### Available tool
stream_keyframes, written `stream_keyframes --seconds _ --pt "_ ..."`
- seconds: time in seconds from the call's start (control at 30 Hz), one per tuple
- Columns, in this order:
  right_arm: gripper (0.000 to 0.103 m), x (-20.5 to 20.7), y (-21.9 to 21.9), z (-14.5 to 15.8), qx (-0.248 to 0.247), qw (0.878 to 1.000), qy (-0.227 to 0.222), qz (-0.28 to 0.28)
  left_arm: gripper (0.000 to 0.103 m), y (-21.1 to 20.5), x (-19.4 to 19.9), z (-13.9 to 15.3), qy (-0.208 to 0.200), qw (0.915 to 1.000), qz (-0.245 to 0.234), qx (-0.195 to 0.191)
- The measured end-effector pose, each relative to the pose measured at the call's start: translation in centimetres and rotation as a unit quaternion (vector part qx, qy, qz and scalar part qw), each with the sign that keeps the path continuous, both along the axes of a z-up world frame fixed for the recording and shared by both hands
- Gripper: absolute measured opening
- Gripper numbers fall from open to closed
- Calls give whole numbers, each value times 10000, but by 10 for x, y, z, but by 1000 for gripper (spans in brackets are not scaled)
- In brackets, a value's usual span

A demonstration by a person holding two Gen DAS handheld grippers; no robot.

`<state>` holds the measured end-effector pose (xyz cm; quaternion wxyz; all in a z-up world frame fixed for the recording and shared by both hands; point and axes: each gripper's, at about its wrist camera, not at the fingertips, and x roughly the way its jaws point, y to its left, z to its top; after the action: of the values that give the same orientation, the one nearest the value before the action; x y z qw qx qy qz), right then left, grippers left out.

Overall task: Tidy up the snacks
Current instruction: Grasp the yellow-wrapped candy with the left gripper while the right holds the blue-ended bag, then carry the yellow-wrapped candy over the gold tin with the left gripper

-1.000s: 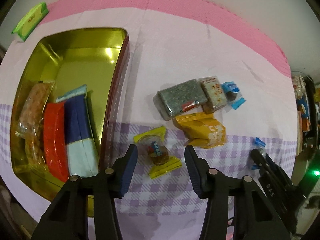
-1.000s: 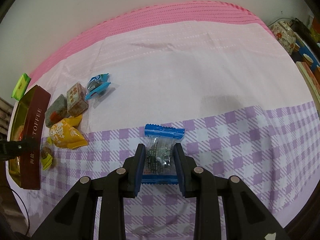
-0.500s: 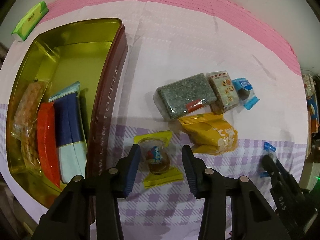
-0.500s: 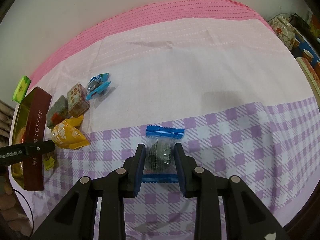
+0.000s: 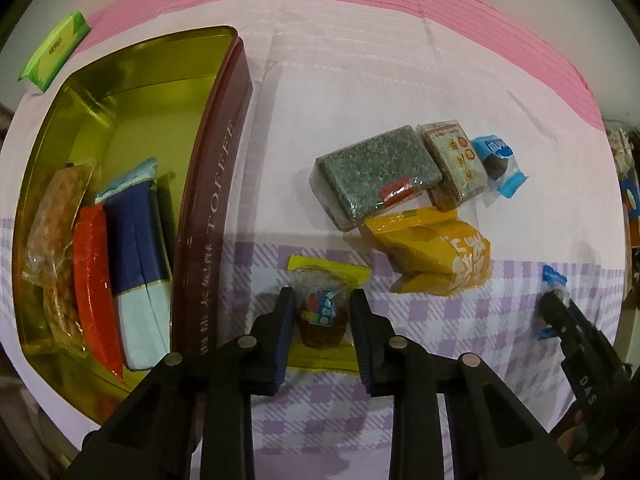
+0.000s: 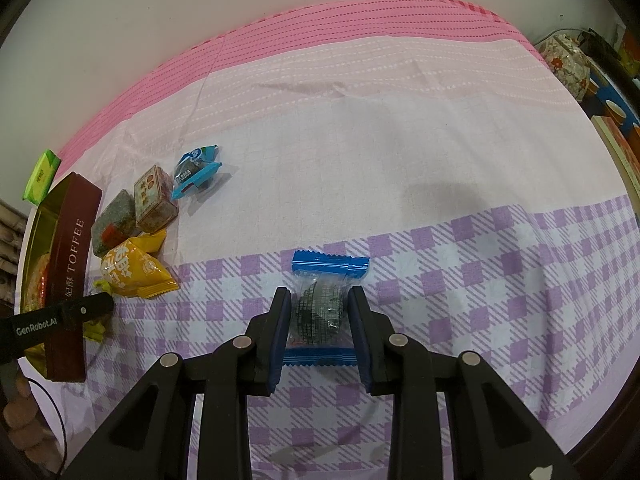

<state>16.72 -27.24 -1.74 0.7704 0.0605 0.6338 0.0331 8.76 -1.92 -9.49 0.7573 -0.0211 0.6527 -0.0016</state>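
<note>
My left gripper [image 5: 322,314] is shut on a yellow-wrapped candy [image 5: 320,312] that lies on the checked cloth, right beside the open gold toffee tin [image 5: 216,168]. The tin holds several snack packs, among them a red one [image 5: 94,280] and a blue-and-white one [image 5: 140,264]. My right gripper [image 6: 318,312] is shut on a blue-wrapped candy [image 6: 320,308], also on the cloth. From the left wrist view that right gripper [image 5: 554,304] shows at the far right.
Loose on the cloth lie a grey-green block [image 5: 376,176], a brown square pack [image 5: 456,164], a small blue candy [image 5: 498,164] and a yellow pack [image 5: 436,256]. A green pack [image 5: 54,50] sits behind the tin. A floral teapot [image 6: 568,60] stands off the table's right.
My left gripper has come down over the yellow-wrapped candy and its jaws have closed onto it. The right gripper has stayed put, shut on the blue-wrapped candy.
</note>
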Motion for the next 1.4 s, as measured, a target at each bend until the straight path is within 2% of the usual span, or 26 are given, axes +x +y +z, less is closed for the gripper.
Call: stream_keyframes --seconds 0.5,0.73,0.93,1.4 --pt "29 -1 3 -1 -115 9999 -20 61 20 0 -27 30 -316 9983 -471 -158" --pt "29 -1 3 -1 -111 9999 -20 66 20 1 -19 28 -246 9984 -496 -78" --pt "30 -1 4 -1 -123 9999 -20 75 25 3 -12 24 -82 9988 -405 -253" --pt "30 -1 4 -1 -115 9999 -17 61 27 -6 -5 5 -137 9983 -548 -119"
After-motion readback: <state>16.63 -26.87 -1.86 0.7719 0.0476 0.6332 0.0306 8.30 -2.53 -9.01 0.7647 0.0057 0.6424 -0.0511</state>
